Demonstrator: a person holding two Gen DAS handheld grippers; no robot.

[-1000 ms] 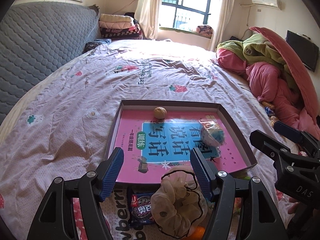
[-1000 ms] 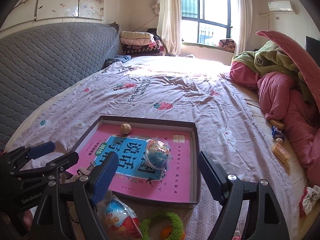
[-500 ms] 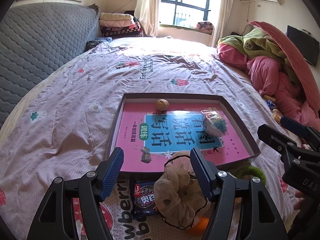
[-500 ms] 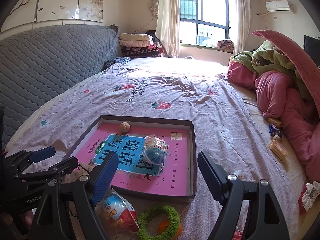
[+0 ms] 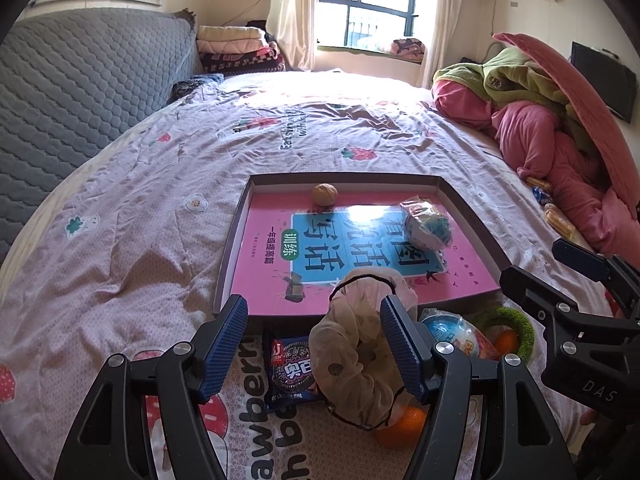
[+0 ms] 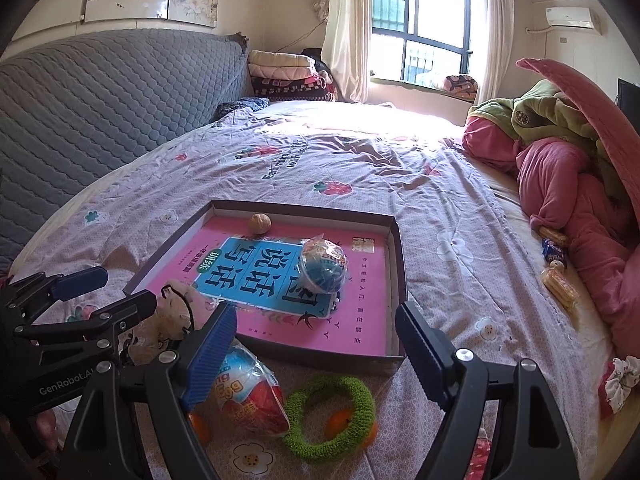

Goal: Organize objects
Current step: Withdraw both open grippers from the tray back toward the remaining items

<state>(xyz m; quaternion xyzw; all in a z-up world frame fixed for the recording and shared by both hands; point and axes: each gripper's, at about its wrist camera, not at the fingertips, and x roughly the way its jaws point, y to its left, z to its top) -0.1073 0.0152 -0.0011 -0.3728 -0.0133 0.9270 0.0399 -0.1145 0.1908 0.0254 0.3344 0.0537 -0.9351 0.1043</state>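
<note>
A shallow brown tray (image 5: 236,236) (image 6: 394,280) with a pink book inside lies on the bed. A walnut (image 5: 324,194) (image 6: 260,223) and a wrapped blue ball (image 5: 427,225) (image 6: 323,265) sit in it. My left gripper (image 5: 314,346) is open; a beige scrunchie (image 5: 360,352) (image 6: 176,316) lies between its fingers in front of the tray's near edge. My right gripper (image 6: 316,344) is open and empty above a toy egg packet (image 6: 250,394) (image 5: 456,334) and a green ring (image 6: 332,416) (image 5: 516,326).
A dark cookie packet (image 5: 290,372) and an orange (image 5: 402,426) lie by the scrunchie. Small oranges (image 6: 340,426) sit at the green ring. Pink and green bedding (image 6: 568,152) is piled at the right, with snack packets (image 6: 558,284) beside it. A grey headboard (image 5: 80,92) runs along the left.
Both grippers have drawn back toward the near side of the bed, so the tray looks farther off. The scrunchie stays between the open left fingers.
</note>
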